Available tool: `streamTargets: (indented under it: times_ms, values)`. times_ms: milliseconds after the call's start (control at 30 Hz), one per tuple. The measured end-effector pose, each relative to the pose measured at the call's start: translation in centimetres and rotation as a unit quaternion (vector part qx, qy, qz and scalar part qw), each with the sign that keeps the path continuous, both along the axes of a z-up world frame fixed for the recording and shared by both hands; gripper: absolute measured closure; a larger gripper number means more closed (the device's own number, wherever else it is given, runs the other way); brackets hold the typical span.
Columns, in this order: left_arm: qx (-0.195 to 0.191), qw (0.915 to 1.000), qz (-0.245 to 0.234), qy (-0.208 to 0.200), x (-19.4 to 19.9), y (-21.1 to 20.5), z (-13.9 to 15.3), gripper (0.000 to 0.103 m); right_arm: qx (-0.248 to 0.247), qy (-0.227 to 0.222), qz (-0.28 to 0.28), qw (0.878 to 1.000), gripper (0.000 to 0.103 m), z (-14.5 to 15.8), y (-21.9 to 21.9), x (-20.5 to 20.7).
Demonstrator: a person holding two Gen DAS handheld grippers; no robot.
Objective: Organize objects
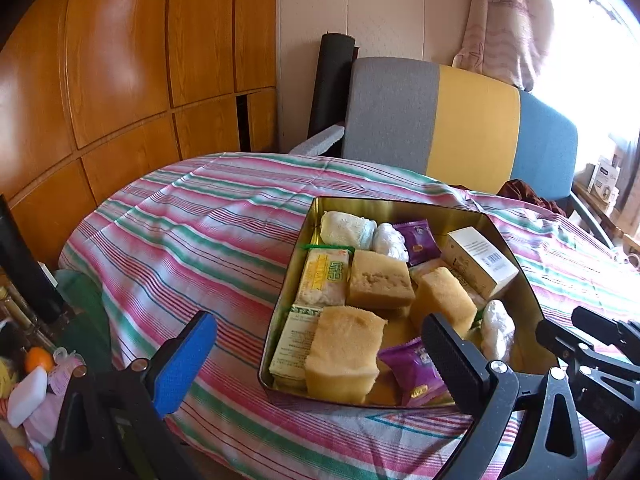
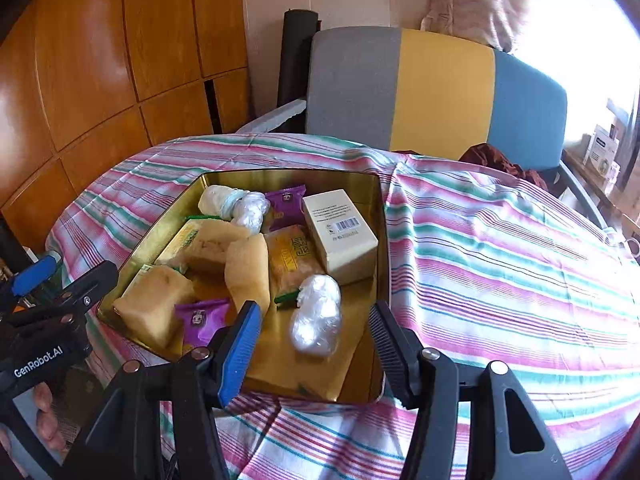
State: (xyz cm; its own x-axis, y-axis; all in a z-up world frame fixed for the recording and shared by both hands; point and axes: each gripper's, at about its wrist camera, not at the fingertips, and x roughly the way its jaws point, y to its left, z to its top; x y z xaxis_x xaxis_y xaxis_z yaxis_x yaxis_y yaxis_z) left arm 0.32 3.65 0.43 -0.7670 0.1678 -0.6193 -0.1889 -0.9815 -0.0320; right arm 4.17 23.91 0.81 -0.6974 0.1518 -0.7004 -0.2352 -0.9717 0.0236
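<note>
On the far left, past the edge of the striped cloth (image 1: 192,232) that covers the counter, loose odds and ends, an orange (image 1: 39,359) among them, lie low down, so anything nudged off that side would drop in with them. The left tool (image 1: 316,356) hangs with its jaws spread as wide as they go and nothing between them, its blue pad over bare cloth and its black pad over the near left part of the gold tin (image 1: 524,280). The tin sits on the cloth and holds what looks like everything being sorted: 3 yellow sponge blocks (image 1: 344,356), 2 purple sachets (image 1: 412,364), flat green-printed packets (image 1: 324,276), a white carton (image 1: 480,260) and several plastic-wrapped bundles (image 2: 316,320). The risk I see here is crowding: the blocks lean on one another, so a jaw pushed down among them could tip 1 or squash it. Further right, the right tool (image 2: 312,344) is part open and empty, straddling the nearest wrapped bundle without touching it. That slick wrap would likely slip from a shallow pinch. The tin's near wall lies just under both tools, and a low approach could catch it and drag the tin across the loose cloth. The 2 tools are also close together, so they could collide.
</note>
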Motion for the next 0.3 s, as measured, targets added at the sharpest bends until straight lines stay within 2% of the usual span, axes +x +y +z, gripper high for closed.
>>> streamTargets:
  times_ms: [300]
  values:
    - [-0.010, 0.9999, -0.003, 0.003, 0.76, 0.59, 0.13, 0.000, -0.001, 0.011, -0.014, 1.000, 0.045, -0.06, 0.15, 0.87]
